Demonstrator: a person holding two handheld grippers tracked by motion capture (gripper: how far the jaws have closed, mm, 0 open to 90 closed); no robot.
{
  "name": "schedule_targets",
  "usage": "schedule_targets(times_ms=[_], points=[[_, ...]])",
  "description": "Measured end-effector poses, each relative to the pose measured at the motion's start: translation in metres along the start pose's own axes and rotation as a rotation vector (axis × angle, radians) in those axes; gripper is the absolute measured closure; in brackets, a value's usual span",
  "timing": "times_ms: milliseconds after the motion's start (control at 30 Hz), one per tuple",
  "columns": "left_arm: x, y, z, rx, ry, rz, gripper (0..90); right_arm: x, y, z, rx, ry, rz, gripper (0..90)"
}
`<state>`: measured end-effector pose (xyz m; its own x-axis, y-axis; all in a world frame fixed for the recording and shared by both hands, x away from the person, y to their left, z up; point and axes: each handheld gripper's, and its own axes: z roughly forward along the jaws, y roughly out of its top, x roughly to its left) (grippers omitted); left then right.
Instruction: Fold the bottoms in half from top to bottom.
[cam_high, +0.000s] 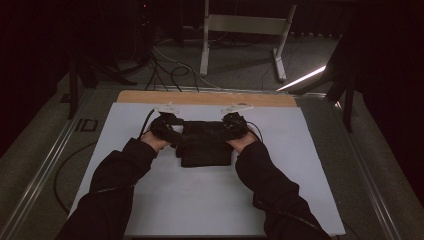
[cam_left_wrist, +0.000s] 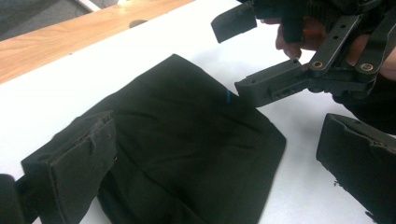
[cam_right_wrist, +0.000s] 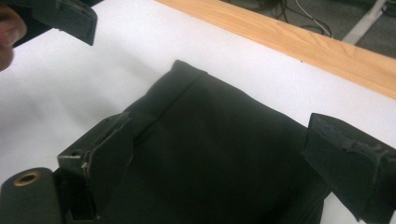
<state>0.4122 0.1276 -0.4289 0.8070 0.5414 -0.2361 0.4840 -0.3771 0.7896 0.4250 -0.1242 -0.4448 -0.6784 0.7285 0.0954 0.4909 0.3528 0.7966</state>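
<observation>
A person in dark sleeves works a folded black cloth (cam_high: 205, 145) with two hand-held grippers at a white-topped desk (cam_high: 300, 190), its bare wooden strip (cam_high: 205, 98) running along the far edge. In the high view the cloth lies flat at the centre of the frame, slightly above the middle, with the left gripper (cam_high: 167, 129) at its upper-left corner and the right gripper (cam_high: 234, 125) at its upper-right corner.

The left gripper view shows that gripper's fingers (cam_left_wrist: 74, 163) spread wide: one rests on or just above the cloth's near edge at lower left of the frame, the other (cam_left_wrist: 359, 163) stands clear over the white surface at lower right. Nothing is pinched between them. The other hand's gripper (cam_left_wrist: 261, 56) appears at the upper right of that frame, spread as well, one finger close to the cloth's far corner.

In the right gripper view, the right gripper's fingers (cam_right_wrist: 107, 158) are likewise apart, straddling the cloth, one over the seam at lower left and the other (cam_right_wrist: 355, 158) at the right edge; whether either touches the fabric cannot be told.

The mirrored placement suggests both tools are set to take matching corners together, likely so the cloth can be lifted or folded evenly without skewing. Each would need to close on a single edge of fabric first.
</observation>
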Motion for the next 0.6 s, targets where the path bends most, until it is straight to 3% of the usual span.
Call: schedule_targets(times_ms=[233, 600], points=[[-0.014, -0.004, -0.004, -0.008, -0.02, 0.027, 0.0, 0.009, -0.006, -0.01, -0.015, 0.035, -0.032, 8.8], [-0.024, -0.018, -0.003, -0.017, -0.041, 0.028, 0.0, 0.016, -0.029, -0.016, -0.025, 0.067, -0.027, 8.8]])
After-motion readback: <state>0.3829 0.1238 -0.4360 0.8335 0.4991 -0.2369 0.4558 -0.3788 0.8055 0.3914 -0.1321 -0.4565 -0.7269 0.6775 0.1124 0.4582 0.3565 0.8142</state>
